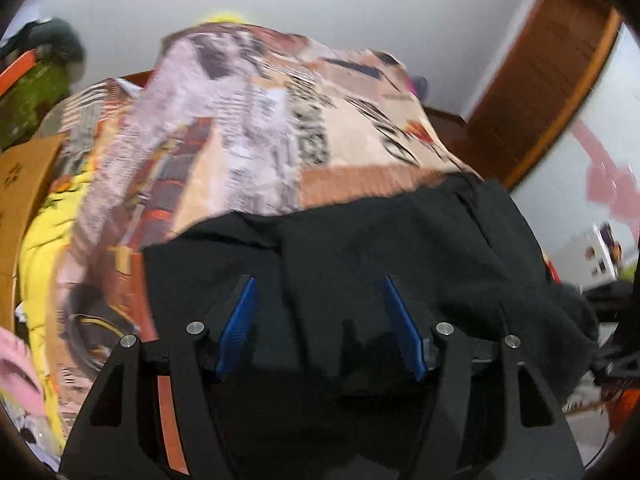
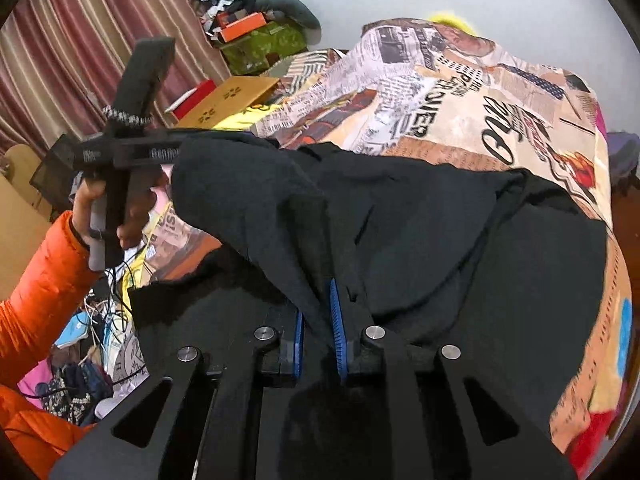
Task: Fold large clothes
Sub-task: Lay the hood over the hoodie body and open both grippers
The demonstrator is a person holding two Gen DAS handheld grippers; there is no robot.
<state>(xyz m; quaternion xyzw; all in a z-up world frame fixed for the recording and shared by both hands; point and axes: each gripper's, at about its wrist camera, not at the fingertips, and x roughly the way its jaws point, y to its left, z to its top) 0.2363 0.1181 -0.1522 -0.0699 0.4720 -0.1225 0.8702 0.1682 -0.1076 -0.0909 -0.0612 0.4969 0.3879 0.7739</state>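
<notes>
A large black garment lies on a bed covered by a newspaper-print spread. My left gripper hovers over the garment's near part, open, its blue pads wide apart and pressing on nothing. In the right wrist view my right gripper is shut on a raised fold of the black garment, pinched between its blue pads. The fold rises in a ridge toward the left, where a hand in an orange sleeve holds the other gripper's handle; cloth hides that gripper's fingers.
A yellow cloth and a cardboard box sit at the bed's left side. Stacked boxes and a striped curtain stand behind. Cables and clutter cover the floor at left. A wooden door stands at right.
</notes>
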